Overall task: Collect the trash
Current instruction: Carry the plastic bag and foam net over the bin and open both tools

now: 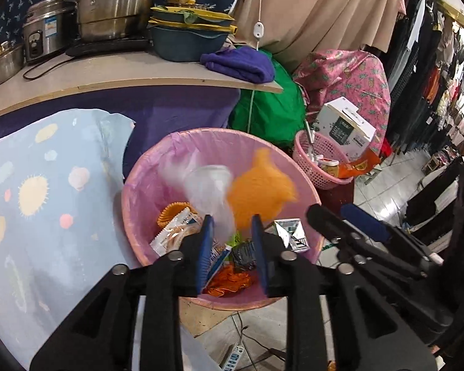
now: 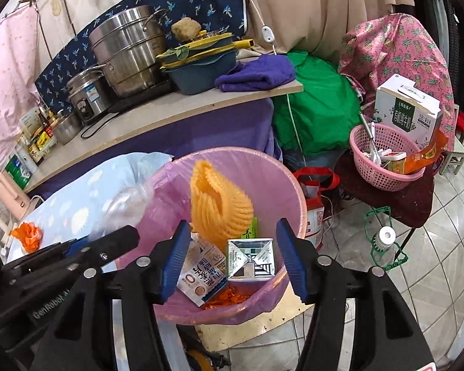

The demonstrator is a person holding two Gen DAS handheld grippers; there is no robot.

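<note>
Orange foam net (image 2: 219, 204) midair over bin (image 2: 294, 191), just ahead of open right gripper (image 2: 232, 256).

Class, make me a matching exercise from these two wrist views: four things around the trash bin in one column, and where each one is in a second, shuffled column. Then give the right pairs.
Things
1. orange foam net
2. purple towel
3. white milk box
4. crumpled orange wrapper

Places
A. on the light blue patterned cloth, left of the bin
B. over the pink-lined trash bin, blurred, no jaws touching it
C. behind the pink basket, leaning out of it
D. on the counter's edge, beside the blue basin

Pairs: 1-B, 2-D, 3-C, 4-A
</note>
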